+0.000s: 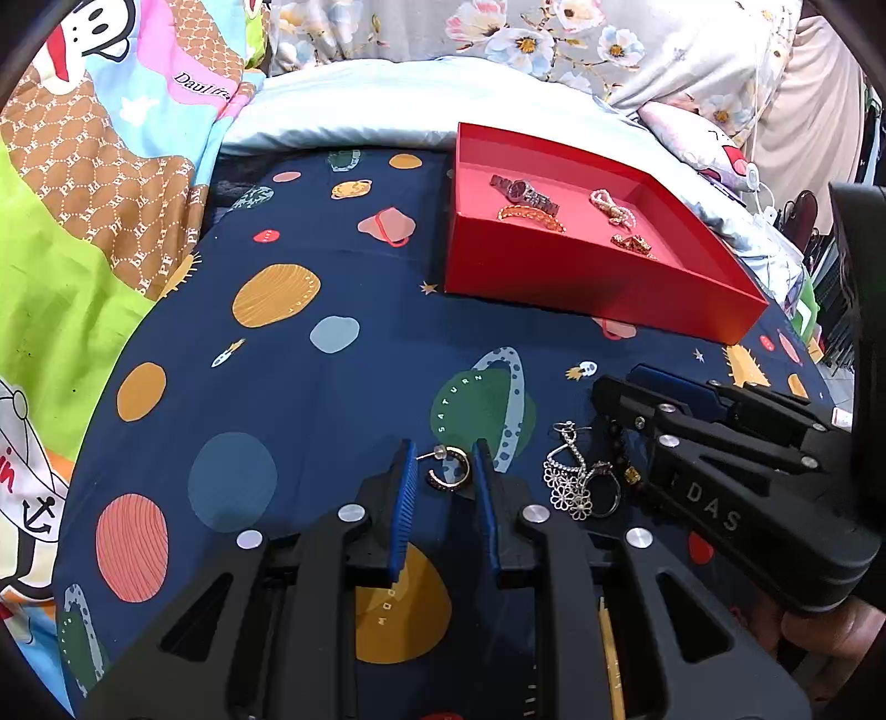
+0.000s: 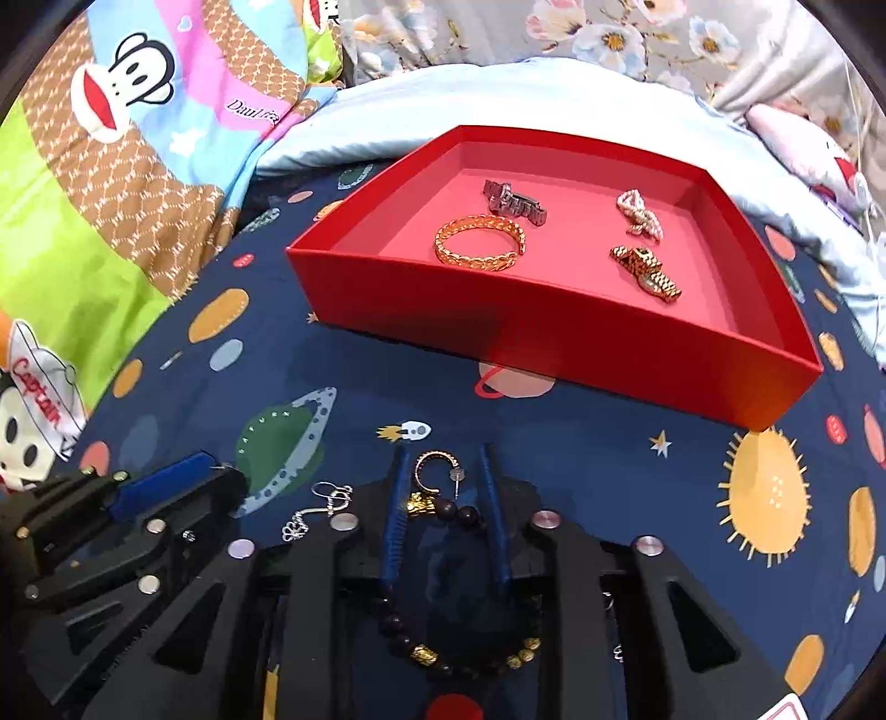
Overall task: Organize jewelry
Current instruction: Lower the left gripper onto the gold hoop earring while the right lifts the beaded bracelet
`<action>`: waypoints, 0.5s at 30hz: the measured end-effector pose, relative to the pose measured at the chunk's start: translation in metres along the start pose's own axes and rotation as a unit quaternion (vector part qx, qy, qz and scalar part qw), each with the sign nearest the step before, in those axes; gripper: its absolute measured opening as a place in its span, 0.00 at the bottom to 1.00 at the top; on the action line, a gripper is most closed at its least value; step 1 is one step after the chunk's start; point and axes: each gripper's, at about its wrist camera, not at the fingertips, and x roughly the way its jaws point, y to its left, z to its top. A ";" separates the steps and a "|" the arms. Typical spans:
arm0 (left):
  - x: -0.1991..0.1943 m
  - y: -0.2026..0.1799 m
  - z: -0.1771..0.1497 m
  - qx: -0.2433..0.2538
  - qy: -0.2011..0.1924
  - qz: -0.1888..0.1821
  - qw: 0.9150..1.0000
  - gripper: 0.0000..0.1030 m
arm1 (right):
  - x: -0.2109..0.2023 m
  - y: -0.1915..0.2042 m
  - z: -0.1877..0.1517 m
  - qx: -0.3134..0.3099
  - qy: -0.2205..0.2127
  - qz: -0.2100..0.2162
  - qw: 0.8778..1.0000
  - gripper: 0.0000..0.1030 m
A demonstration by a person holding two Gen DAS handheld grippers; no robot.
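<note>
My left gripper (image 1: 446,471) is shut on a small gold hoop earring (image 1: 449,471) just above the planet-print sheet; the hoop touches the right pad and its post reaches the left one. My right gripper (image 2: 443,484) is shut on a dark beaded bracelet (image 2: 457,512) with gold charms; the rest of its loop lies under the fingers. A second hoop earring (image 2: 437,465) lies loose between the fingertips. Silver flower jewelry (image 1: 570,482) and a ring (image 1: 609,490) lie between the two grippers. The red box (image 2: 498,332) behind holds two watches, a gold bangle (image 2: 479,241) and a pearl bracelet (image 2: 639,213).
The box stands on a navy bedsheet (image 1: 332,387) with planets. A pale blue pillow (image 1: 360,105) lies behind it, a cartoon-print quilt (image 1: 83,194) is bunched to the left, and a floral cover (image 2: 609,39) is at the back. A hand (image 1: 830,626) holds the right gripper.
</note>
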 end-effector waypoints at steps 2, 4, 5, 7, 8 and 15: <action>0.000 0.000 0.000 0.000 0.000 0.001 1.000 0.19 | 0.000 -0.001 0.000 -0.003 -0.002 -0.001 1.000 0.18; 0.000 0.000 0.000 -0.001 0.000 0.000 1.000 0.19 | -0.001 -0.002 -0.001 -0.004 -0.004 0.001 1.000 0.17; 0.000 0.000 0.000 -0.002 0.000 -0.001 1.000 0.19 | -0.001 -0.003 -0.001 -0.001 -0.005 0.003 1.000 0.17; -0.001 0.000 0.000 -0.004 0.001 -0.002 1.000 0.19 | -0.002 -0.005 -0.002 0.003 -0.005 0.005 1.000 0.17; -0.001 0.000 0.000 -0.006 0.002 -0.003 1.000 0.19 | -0.004 -0.007 -0.003 0.007 -0.007 0.005 1.000 0.17; -0.010 -0.003 0.006 -0.003 -0.004 -0.004 1.000 0.19 | -0.026 -0.029 0.000 0.049 -0.031 0.014 0.998 0.17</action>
